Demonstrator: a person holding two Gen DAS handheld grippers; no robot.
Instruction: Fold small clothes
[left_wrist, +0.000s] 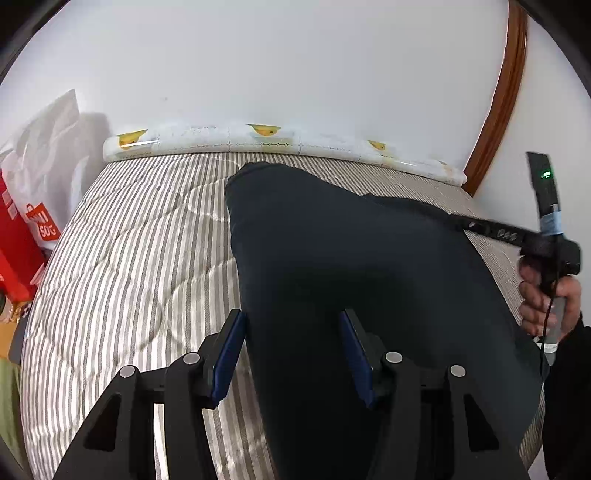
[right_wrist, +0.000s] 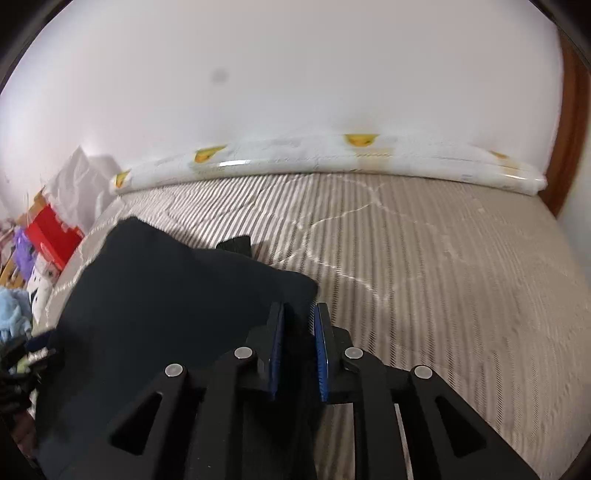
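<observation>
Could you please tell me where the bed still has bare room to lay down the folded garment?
Free: the striped quilt right of the dark garment, up to the long pillow by the wall; also the strip left of the garment in the left view. Crowded: the bed's left edge, with a red box and clutter.

Both views bright, soft even daylight, source not visible. White wall (left_wrist: 295, 74) near blown out. Strong fisheye bend — black vignette in corners, bed edge curved. Left wrist view fairly sharp; glare streaks on plastic-wrapped pillow (left_wrist: 280, 142). Right wrist view smeared by motion blur, striped quilt (right_wrist: 424, 258) stripes streaked, clutter at left edge soft. Dark garment (left_wrist: 351, 258) — underexposed, folds barely readable.
</observation>
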